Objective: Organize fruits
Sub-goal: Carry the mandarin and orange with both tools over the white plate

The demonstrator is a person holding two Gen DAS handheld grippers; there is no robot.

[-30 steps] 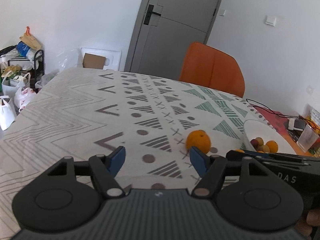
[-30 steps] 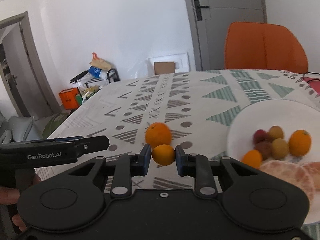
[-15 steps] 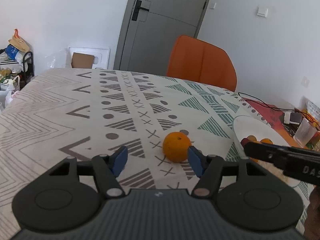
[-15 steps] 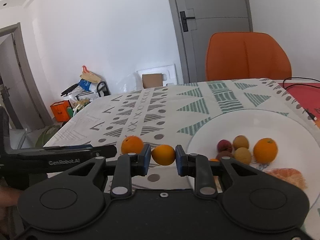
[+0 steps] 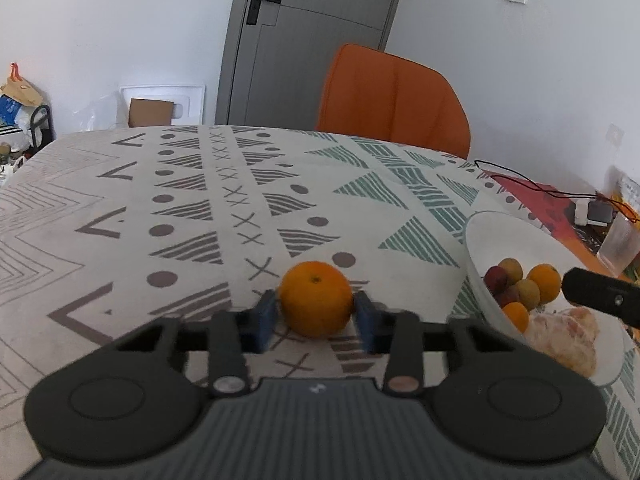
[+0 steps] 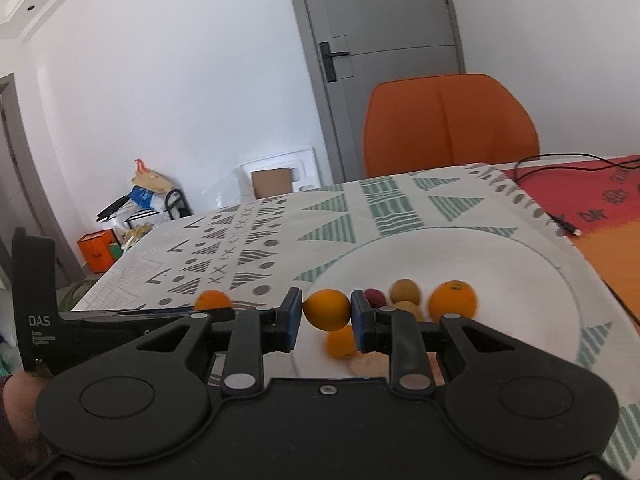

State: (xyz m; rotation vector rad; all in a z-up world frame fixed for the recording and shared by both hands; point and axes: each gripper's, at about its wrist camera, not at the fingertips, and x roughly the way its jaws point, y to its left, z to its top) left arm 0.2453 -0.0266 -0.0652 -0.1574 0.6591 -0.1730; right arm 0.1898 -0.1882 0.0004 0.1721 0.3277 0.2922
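An orange (image 5: 315,298) sits on the patterned tablecloth, between the blue pads of my left gripper (image 5: 315,318); the pads look to be touching its sides. It also shows in the right wrist view (image 6: 213,300). My right gripper (image 6: 326,318) is shut on a small orange fruit (image 6: 327,309) and holds it above the near rim of the white plate (image 6: 520,256). The plate (image 5: 500,228) holds several small fruits (image 5: 520,286) and a peeled citrus (image 5: 564,334).
An orange chair (image 5: 394,96) stands behind the table. A black cable (image 6: 560,160) and a red cloth (image 6: 592,188) lie at the far right. A clear cup (image 5: 622,246) stands behind the plate. Bags and boxes (image 6: 140,196) sit on the floor to the left.
My left gripper has moved forward around the orange and closed its pads onto it. My right gripper has carried the small orange fruit rightward over the plate.
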